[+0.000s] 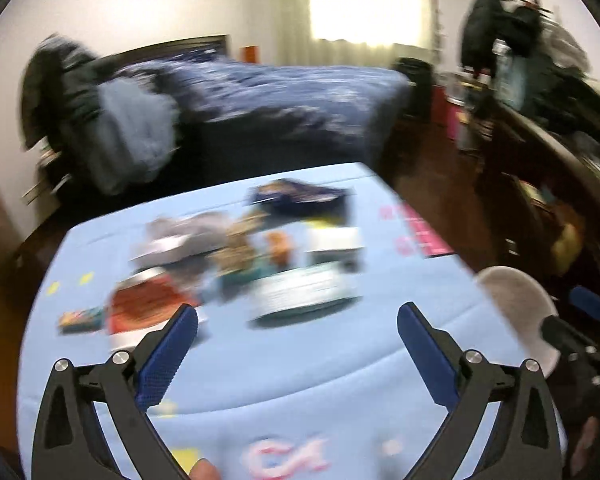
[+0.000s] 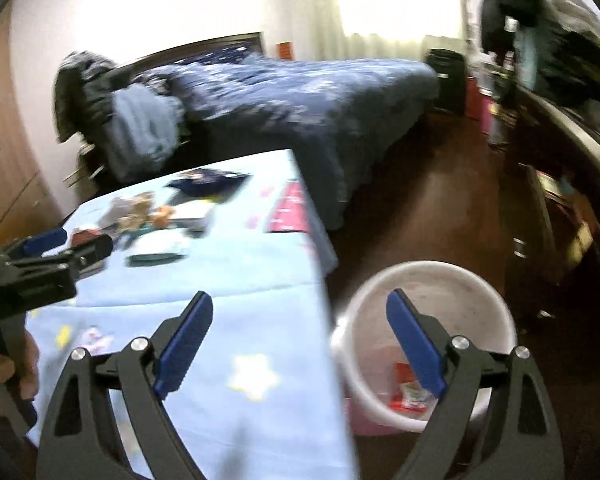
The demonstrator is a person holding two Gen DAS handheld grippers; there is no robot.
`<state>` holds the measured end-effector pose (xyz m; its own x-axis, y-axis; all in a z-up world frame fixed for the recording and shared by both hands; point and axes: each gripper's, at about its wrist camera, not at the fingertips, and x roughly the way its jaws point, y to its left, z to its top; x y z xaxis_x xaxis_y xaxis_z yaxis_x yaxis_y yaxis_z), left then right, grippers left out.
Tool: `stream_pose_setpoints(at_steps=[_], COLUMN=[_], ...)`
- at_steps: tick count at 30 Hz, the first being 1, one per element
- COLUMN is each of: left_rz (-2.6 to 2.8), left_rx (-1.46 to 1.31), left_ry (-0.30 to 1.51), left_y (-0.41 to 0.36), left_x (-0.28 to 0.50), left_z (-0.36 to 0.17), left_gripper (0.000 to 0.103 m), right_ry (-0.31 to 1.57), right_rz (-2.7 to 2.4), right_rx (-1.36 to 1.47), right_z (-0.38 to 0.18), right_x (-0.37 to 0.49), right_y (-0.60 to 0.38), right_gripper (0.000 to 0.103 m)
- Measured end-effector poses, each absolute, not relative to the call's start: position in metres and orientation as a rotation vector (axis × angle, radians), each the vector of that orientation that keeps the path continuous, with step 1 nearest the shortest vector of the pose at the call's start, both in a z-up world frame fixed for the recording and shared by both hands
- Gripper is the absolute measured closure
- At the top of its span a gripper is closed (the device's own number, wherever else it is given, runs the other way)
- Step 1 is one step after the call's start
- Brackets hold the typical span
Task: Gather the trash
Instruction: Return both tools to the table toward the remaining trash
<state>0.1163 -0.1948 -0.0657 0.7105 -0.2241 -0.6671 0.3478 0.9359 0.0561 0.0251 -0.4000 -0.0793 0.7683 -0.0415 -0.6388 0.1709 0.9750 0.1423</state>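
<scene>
On the light-blue quilted table cover (image 1: pixel 340 364) ahead of me the trash lies in one loose heap (image 1: pixel 252 264): wrappers, a flat white and teal packet, an orange-red packet nearest my left side, all too blurred to name more exactly. My left claw (image 1: pixel 298 354) hangs above the bare cloth just short of that heap, jaws spread wide with nothing between them, so I judge it is lined up to take the next piece.

My right claw (image 2: pixel 300 344) is also wide open and empty. It points at the table's edge, one finger over the cloth and the other over the white bucket (image 2: pixel 488 296) standing on the dark floor just beside the table. A red wrapper (image 2: pixel 408 394) lies in the bottom of it. The bucket sits close so that each piece needs only a short carry off the edge.
</scene>
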Motion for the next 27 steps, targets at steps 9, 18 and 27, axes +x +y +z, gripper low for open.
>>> stream_pose_setpoints(at_steps=[9,18,27], left_rz=[-0.151,-0.135,-0.100], left_rx=[0.112,0.054,0.039], left_ry=[0.768,0.820,0.873], left_y=[-0.117,-0.101,-0.107], left_x=[0.144,0.181,0.203], left_z=[-0.085,-0.100,-0.116], left_gripper=[0.004,0.004,0.004], right_ry=[0.726,0.768,0.785], right_rz=[0.007,0.033,0.033], right_rx=[0.143,0.096,0.081], right_z=[-0.072,-0.082,-0.088], right_x=[0.070,0.099,0.112], right_y=[-0.323,-0.296,-0.294], right_gripper=[0.013,0.013,0.013])
